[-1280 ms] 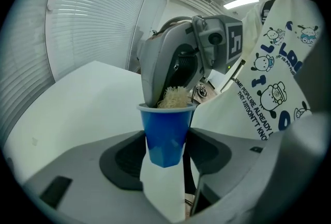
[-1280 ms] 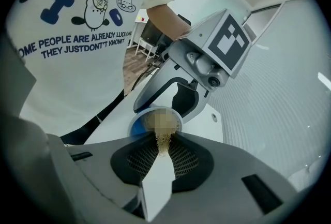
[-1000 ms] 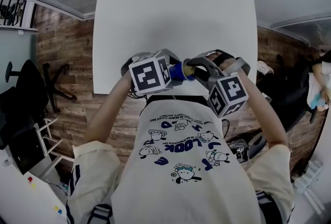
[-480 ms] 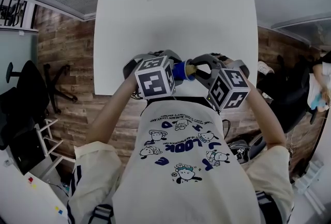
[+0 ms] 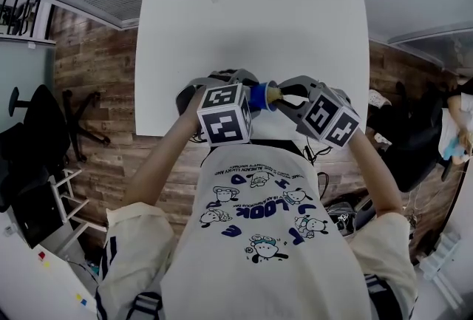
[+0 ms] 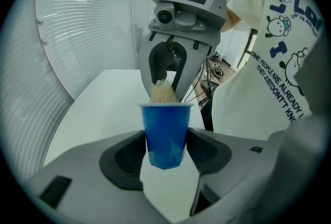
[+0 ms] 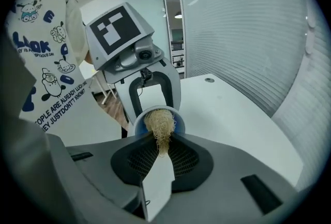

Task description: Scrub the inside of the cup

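Looking down in the head view, the left gripper [image 5: 247, 99] and right gripper [image 5: 287, 95] meet near the closest edge of the white table [image 5: 251, 23]. The blue cup [image 5: 260, 99] is held on its side between them, off the table. Its mouth faces the right gripper, with a tan scrubber tuft [image 5: 274, 92] at the opening.

In the left gripper view, the jaws stand wide and press on both sides of the cup [image 6: 165, 130] near its base, and the tuft pokes past the rim.

In the right gripper view, the jaws are nearly together, pinching the scrubber's thin tail. Its bushy head [image 7: 160, 123] sits in the cup's mouth.

To scrub well, the left grip should probably be firm without crushing the thin wall. The right wrist should twist the tuft around the inner wall and push it toward the bottom, keeping it in line with the cup so it doesn't pop out.
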Demonstrator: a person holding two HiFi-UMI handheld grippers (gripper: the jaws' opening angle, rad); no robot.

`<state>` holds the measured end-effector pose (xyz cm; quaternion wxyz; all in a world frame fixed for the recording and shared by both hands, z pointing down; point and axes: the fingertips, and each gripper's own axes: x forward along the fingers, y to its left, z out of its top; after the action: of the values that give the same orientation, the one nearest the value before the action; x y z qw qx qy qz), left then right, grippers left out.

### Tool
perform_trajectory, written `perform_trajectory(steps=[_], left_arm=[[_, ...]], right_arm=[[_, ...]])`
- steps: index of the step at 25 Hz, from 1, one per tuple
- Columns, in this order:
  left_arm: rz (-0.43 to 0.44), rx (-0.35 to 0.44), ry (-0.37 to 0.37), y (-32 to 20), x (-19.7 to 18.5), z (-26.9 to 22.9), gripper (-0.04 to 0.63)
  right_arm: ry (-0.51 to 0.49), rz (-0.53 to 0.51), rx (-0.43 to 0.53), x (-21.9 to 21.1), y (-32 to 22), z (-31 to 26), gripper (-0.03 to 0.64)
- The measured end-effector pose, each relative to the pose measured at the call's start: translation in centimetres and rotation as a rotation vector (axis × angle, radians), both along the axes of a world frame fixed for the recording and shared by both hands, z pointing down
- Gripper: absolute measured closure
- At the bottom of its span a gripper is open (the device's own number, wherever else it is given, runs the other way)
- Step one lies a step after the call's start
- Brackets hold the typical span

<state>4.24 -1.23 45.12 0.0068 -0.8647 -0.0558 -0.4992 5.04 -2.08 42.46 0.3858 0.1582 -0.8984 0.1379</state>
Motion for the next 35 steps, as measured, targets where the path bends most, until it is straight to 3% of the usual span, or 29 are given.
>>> perform_trajectory(steps=[10,27,35], left_arm=[[-0.076,0.059,0.005,-1.5,-0.8,-0.1,0.316],[-0.181,0.043,0.029,-2.1,-1.9,-0.4,0.316],[-0.244,0.032,0.064,-2.5,-2.3,-1.1,0.316]], right_arm=[[-0.173,0.156,-0.169,0.0,0.0,-0.5,0.561],[-0.23,0.207,-0.121,1.2,-0.5,-1.9,0.563],[-0.278,0.279,-0.102,2.7,-1.3,-3.1,0.563]])
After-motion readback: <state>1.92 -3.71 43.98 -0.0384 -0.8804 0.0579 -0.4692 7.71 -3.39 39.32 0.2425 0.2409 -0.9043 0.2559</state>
